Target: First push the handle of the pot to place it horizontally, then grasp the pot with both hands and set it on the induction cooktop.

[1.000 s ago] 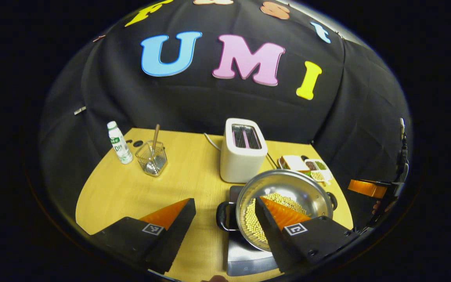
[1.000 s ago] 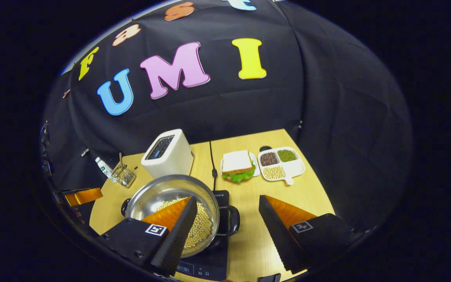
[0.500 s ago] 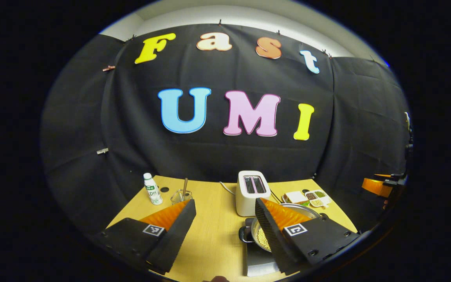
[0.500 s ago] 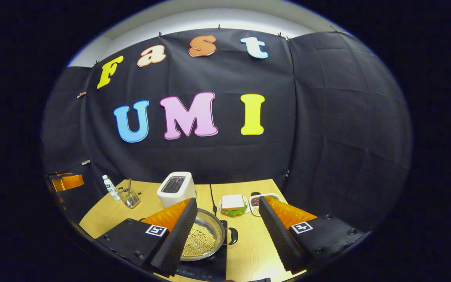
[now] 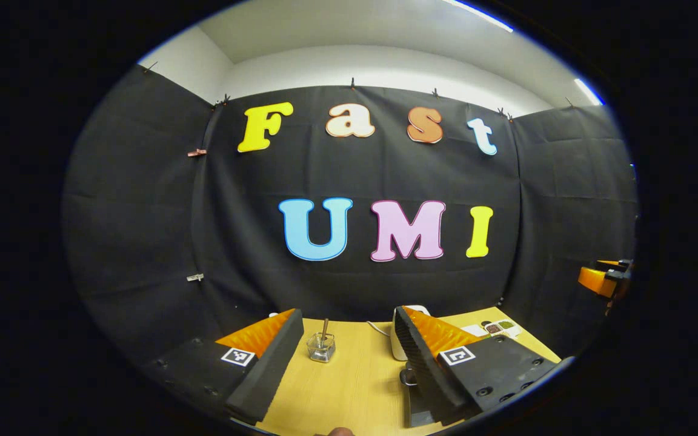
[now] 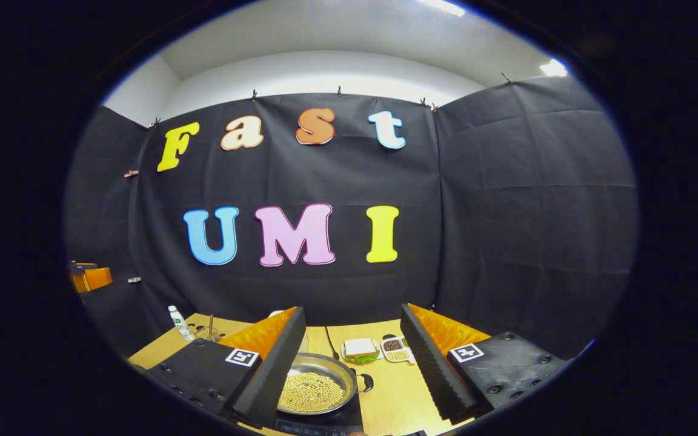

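left gripper view: my left gripper (image 5: 349, 339) is empty, fingers spread apart, up off the table (image 5: 349, 387). Glass holder (image 5: 321, 347) between them; toaster (image 5: 398, 345) mostly behind one finger.

right gripper view: my right gripper (image 6: 352, 351) is also apart and empty. Pot (image 6: 315, 392) sits on the induction cooktop (image 6: 325, 422), full of beans.

handling: steel, rigid, looks heavy and slick. I'd take the side handle (image 6: 366, 383) loops, keep level.

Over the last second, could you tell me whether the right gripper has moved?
Yes. The right gripper has pulled up and back from the pot on the induction cooktop; the pot looks smaller and lower, and more booth wall shows.
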`<state>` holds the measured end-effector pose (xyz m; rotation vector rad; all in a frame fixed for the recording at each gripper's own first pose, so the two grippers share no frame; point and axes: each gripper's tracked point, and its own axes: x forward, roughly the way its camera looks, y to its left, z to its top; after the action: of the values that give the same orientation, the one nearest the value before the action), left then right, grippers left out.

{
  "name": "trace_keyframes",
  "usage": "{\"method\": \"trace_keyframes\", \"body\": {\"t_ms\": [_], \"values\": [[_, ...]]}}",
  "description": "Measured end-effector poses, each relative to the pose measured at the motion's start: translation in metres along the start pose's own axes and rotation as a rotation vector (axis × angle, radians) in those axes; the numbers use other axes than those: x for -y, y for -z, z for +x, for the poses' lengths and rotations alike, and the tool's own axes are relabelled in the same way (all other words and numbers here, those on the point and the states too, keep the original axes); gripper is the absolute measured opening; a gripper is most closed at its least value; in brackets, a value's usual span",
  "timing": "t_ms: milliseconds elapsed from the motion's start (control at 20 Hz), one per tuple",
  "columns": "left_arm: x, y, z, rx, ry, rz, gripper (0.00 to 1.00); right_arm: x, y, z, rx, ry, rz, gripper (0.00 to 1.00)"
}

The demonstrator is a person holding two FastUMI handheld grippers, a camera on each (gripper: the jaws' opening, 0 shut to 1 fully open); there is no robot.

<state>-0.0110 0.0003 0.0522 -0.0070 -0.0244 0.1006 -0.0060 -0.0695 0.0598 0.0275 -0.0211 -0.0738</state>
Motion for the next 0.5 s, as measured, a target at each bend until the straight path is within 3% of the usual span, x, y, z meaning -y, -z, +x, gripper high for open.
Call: {"method": "trace_keyframes", "body": {"t_ms": [250, 500], "values": [[-0.009, 0.011, -0.039, 0.015, 0.002, -0.025, 0.95, 0.002, -0.001, -0.041, 0.072, 0.058, -0.068, 0.98], [-0.019, 0.026, -0.048, 0.012, 0.003, -0.050, 0.95, -0.002, 0.021, -0.063, 0.022, 0.064, -0.083, 0.98]]}}
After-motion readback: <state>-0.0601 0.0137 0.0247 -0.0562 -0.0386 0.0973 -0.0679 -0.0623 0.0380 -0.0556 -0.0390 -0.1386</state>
